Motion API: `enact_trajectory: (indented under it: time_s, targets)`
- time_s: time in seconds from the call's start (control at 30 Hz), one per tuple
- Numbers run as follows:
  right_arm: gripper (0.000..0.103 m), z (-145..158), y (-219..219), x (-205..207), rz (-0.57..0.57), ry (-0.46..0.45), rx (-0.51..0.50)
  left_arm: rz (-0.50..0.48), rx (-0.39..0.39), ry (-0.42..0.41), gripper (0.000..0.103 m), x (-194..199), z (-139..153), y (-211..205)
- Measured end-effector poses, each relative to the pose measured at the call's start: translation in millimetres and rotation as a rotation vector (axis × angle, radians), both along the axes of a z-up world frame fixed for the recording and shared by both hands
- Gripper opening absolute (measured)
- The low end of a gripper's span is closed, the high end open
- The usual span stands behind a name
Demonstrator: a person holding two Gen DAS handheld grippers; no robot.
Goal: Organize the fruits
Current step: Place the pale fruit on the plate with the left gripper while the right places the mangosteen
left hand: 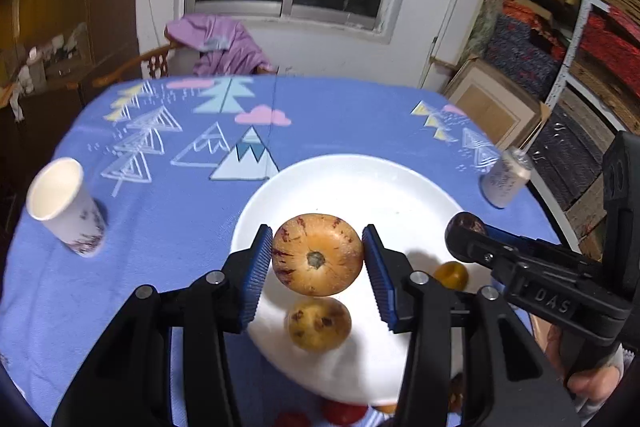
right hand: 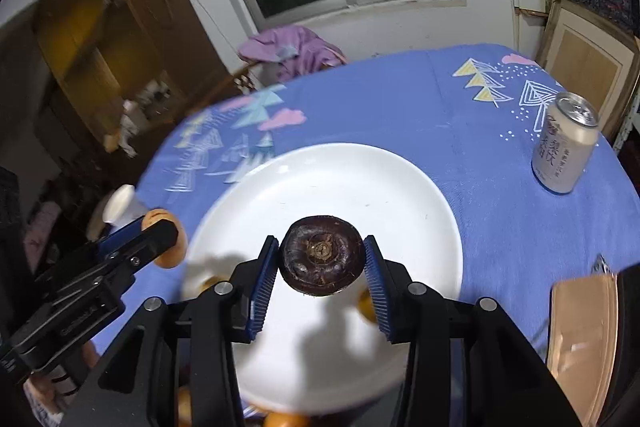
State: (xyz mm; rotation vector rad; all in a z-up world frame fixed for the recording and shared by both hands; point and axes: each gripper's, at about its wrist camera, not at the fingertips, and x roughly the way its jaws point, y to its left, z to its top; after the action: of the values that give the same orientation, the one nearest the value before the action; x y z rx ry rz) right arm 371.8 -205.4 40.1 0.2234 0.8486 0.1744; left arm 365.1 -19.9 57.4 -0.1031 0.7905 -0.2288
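Two round fruits: speckled tan melon [left hand: 318, 254], dark wrinkled mangosteen [right hand: 321, 254].

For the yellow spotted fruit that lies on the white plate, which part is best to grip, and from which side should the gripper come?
Grip the yellow spotted fruit across its widest middle, coming from above. It is round and lies loose on the white plate, so pads on two opposite sides should hold it. The left gripper, directly above, is already full with the pale orange fruit.
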Motion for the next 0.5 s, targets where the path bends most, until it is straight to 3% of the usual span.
enact_trajectory:
  time_s: [0.17,0.37,0.4,0.43,0.47,0.5]
  targets:
    - [0.044,-26,0,16,-0.002,0.06,-0.068,-0.008,0.052,0.05,0.046,26,-31,-12]
    - [0.046,-43,5,25,0.004,0.097,-0.136,-0.018,0.055,0.09,0.049,35,-51,-13]
    - [0.047,-44,6,26,0.003,0.1,-0.147,-0.012,0.051,0.083,0.058,34,-50,-12]
    - [0.053,-45,7,26,0.004,0.101,-0.153,-0.003,0.047,0.074,0.072,32,-47,-11]
    - [0.063,-43,7,25,0.004,0.093,-0.153,0.013,0.041,0.061,0.079,30,-43,-8]
    - [0.067,-40,7,23,-0.003,0.078,-0.151,0.023,0.036,0.051,0.085,29,-40,-5]
